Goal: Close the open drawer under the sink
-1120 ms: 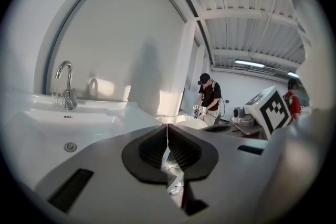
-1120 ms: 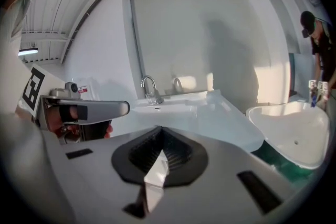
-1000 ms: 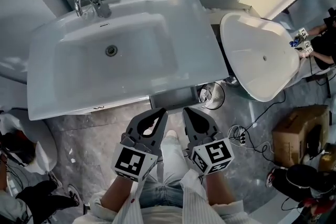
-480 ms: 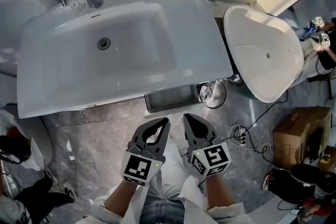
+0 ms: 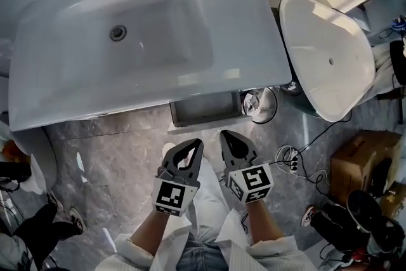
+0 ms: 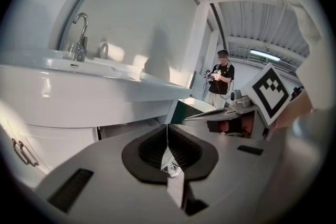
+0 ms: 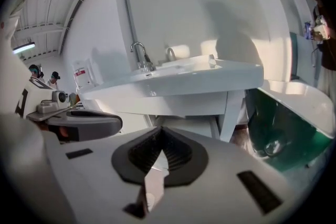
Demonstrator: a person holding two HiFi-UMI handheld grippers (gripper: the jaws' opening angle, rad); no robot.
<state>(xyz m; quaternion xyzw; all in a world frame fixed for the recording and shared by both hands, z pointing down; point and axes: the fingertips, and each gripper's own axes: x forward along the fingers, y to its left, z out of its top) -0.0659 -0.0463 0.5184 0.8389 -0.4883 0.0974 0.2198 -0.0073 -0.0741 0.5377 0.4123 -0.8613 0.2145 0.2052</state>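
The open drawer (image 5: 205, 108) juts out, grey and shallow, from under the front edge of the white sink (image 5: 146, 28). Below it, over the marble floor, my left gripper (image 5: 196, 145) and right gripper (image 5: 224, 135) sit side by side, both shut and empty, tips pointing at the drawer with a gap of floor between. In the left gripper view the left gripper (image 6: 167, 126) faces the sink's underside (image 6: 79, 94) and the dark drawer opening (image 6: 128, 128). In the right gripper view the right gripper (image 7: 161, 129) faces the sink (image 7: 178, 81) and the drawer (image 7: 184, 124) below it.
A white bathtub (image 5: 327, 63) stands right of the sink, with a round drain fitting (image 5: 260, 105) and cables (image 5: 288, 158) on the floor near it. A cardboard box (image 5: 358, 162) lies at the right. A cabinet door handle (image 6: 20, 152) sits left of the drawer. A person (image 6: 221, 76) stands far off.
Both grippers have drawn back from the sink, still shut. The sink has slid up in the head view, more of the drawer shows, and the gap to the tips has grown.
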